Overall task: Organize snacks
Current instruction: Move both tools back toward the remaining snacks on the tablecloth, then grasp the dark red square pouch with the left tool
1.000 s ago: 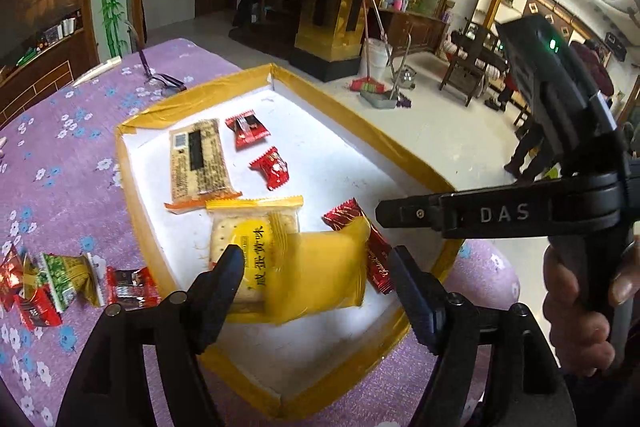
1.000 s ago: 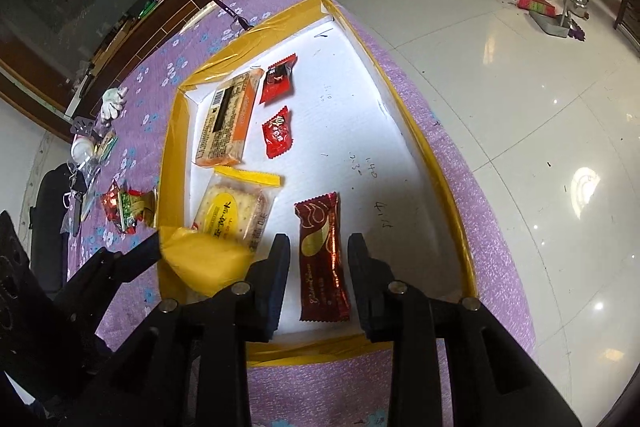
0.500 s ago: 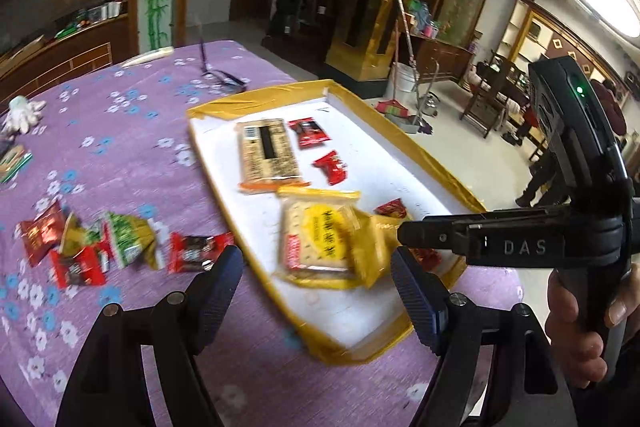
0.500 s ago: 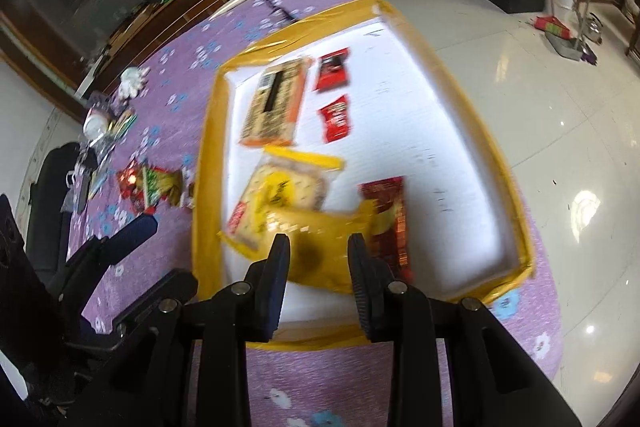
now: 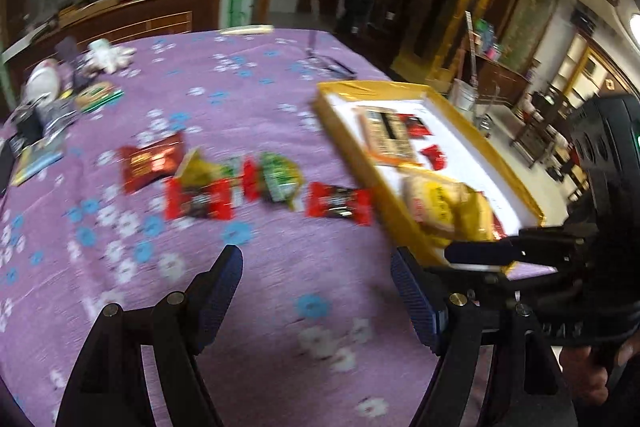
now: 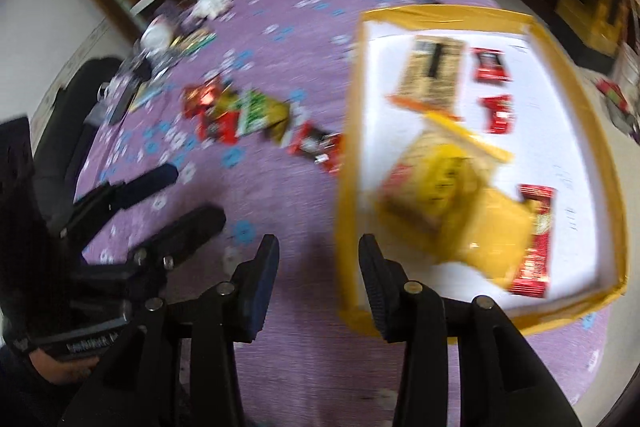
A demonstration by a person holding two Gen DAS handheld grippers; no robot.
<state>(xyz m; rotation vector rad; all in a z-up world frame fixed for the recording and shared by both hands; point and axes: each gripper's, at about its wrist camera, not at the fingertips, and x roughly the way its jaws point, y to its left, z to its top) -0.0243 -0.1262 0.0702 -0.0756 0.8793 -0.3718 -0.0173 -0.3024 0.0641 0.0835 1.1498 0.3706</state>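
Observation:
A white tray with a yellow rim (image 5: 344, 131) (image 6: 352, 155) sits on the purple flowered tablecloth (image 5: 240, 99). In it lie a brown biscuit pack (image 6: 434, 71), two small red candies (image 6: 490, 65), a yellow cracker pack (image 6: 428, 183), a plain yellow pack (image 6: 488, 235) and a dark red bar (image 6: 536, 243). Several loose red and green snacks (image 5: 240, 183) (image 6: 248, 115) lie on the cloth left of the tray. My left gripper (image 5: 316, 295) is open and empty over the cloth. My right gripper (image 6: 316, 279) is open and empty at the tray's near left corner.
Clutter, a white object (image 5: 108, 53) and packets (image 5: 96, 95), sits at the table's far left. A black chair (image 6: 80, 95) stands left of the table. Glossy floor and furniture lie beyond the tray's right side. Both views are motion-blurred.
The left gripper let go of the plain yellow pack, which now lies in the tray. Both grippers swung left, away from the tray toward the loose snacks.

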